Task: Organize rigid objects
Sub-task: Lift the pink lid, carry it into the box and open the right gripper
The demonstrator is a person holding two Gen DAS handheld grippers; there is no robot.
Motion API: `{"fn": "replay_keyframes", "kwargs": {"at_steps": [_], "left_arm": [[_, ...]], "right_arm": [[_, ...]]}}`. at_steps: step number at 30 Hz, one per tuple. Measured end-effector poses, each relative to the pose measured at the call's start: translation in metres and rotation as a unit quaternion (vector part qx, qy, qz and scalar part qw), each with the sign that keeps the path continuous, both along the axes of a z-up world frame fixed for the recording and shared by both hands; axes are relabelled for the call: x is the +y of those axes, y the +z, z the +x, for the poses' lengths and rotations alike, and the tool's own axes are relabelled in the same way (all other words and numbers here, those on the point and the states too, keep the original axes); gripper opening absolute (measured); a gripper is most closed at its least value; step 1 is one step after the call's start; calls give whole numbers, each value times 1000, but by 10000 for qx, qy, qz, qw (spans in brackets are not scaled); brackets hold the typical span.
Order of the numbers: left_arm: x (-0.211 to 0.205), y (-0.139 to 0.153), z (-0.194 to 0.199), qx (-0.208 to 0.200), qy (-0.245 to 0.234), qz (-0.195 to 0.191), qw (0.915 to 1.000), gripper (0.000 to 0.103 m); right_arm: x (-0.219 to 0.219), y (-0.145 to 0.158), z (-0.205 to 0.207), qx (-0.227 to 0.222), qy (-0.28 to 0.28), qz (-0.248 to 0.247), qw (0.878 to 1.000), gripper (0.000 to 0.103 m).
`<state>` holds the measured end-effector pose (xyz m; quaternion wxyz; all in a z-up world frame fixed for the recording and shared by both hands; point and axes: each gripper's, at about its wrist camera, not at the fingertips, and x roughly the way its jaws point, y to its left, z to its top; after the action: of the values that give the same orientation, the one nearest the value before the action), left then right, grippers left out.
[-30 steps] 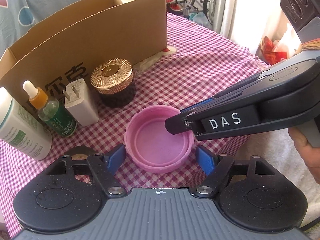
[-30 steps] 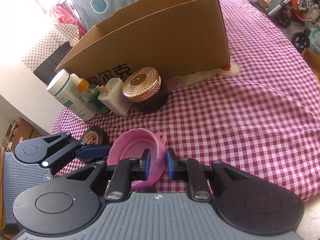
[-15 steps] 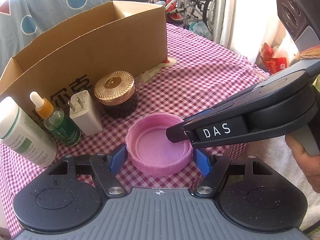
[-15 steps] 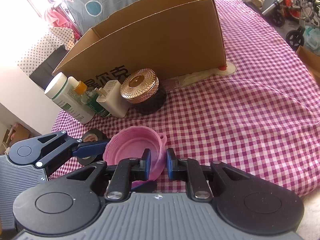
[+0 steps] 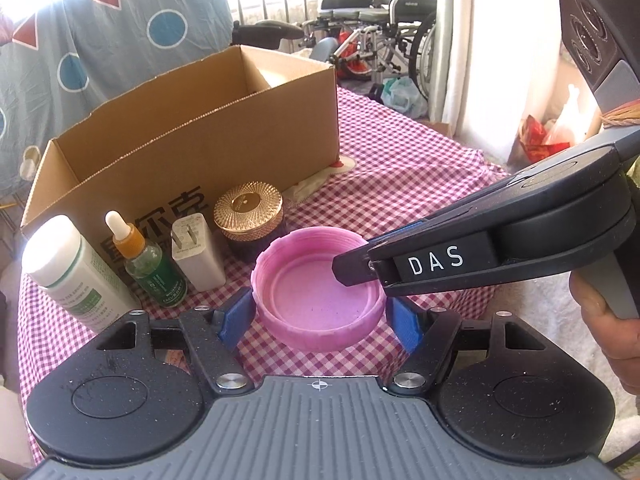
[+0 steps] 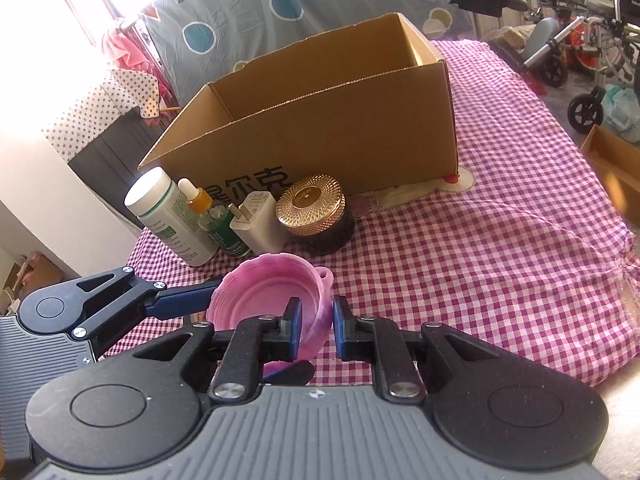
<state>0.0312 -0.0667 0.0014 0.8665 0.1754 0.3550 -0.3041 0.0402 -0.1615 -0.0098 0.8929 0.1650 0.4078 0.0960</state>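
A pink plastic lid (image 5: 316,300), open side up, hangs slightly tilted just above the checked tablecloth (image 6: 480,260). My left gripper (image 5: 320,319) spans it, a blue pad pressing each side of its wall. From the right, my right gripper (image 5: 352,268) pinches the lid's rim. In the right wrist view it (image 6: 316,328) is shut on the near wall of the lid (image 6: 264,300), one pad inside and one outside. One finger (image 6: 180,305) of the left gripper meets the lid's left side.
An open cardboard box (image 5: 200,152) stands behind. Before it stand a white bottle (image 5: 76,276), a green dropper bottle (image 5: 148,268), a white charger (image 5: 196,256) and a gold-lidded jar (image 5: 250,216). A hand (image 5: 608,320) holds the right gripper. The table edge runs at the right.
Both grippers have risen a little with the pink lid between them. The left jaws have drawn in against its sides. The views tilt up, so more of the box's inside shows.
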Motion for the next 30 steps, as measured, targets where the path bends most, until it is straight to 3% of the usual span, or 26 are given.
{"fn": "replay_keyframes", "kwargs": {"at_steps": [11, 20, 25, 30], "left_arm": [[20, 52, 3, -919, 257, -338, 9949, 72], [33, 102, 51, -1546, 799, -311, 9842, 72], [41, 111, 101, -1243, 997, -206, 9870, 72], [50, 96, 157, -445, 1137, 68, 9925, 72]], "right_arm": [[24, 68, 10, -848, 320, -379, 9952, 18], [68, 136, 73, -1344, 1093, -832, 9814, 18], [73, 143, 140, -933, 1362, -642, 9842, 18], [73, 115, 213, -129, 1604, -337, 9864, 18]]}}
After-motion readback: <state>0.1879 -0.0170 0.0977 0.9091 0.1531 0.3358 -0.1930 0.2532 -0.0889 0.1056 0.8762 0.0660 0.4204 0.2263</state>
